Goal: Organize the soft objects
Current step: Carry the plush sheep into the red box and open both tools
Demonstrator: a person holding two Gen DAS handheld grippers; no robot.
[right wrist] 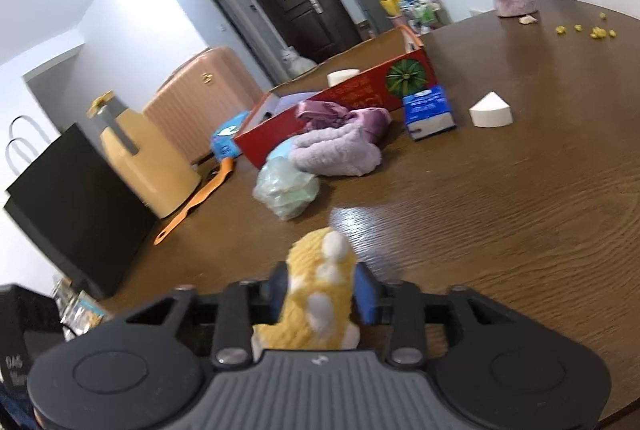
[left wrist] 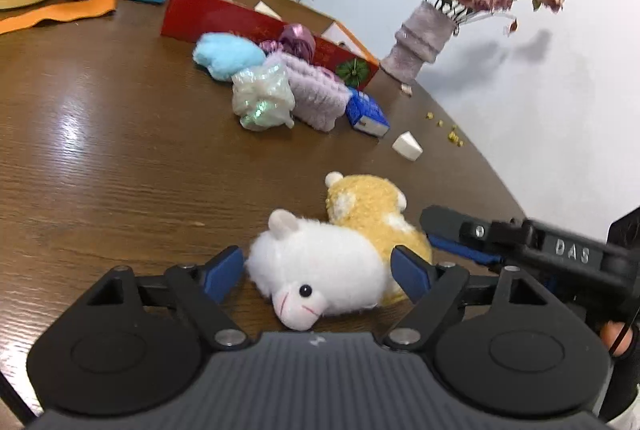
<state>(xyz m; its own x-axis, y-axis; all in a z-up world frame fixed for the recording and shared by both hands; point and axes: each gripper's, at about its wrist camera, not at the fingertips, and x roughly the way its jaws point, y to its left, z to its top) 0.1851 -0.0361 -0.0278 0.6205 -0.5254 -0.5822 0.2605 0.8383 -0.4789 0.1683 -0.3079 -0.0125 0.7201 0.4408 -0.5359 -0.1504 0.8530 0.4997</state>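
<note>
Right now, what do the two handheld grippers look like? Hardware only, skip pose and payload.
Both match. The left gripper has a black body, a ribbed grey centre plate, round black side housings, silver pivot screws and blue finger pads. The right gripper is built the same; in the left wrist view its arm shows raised "DAS" lettering. A dark sleeve is partly visible.

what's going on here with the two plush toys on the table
A person is sorting soft things on a wooden table with two handheld grippers. The left gripper straddles the white plush, its pads not clearly pressing. The right gripper is clamped on the yellow plush. The red box waits behind.
</note>
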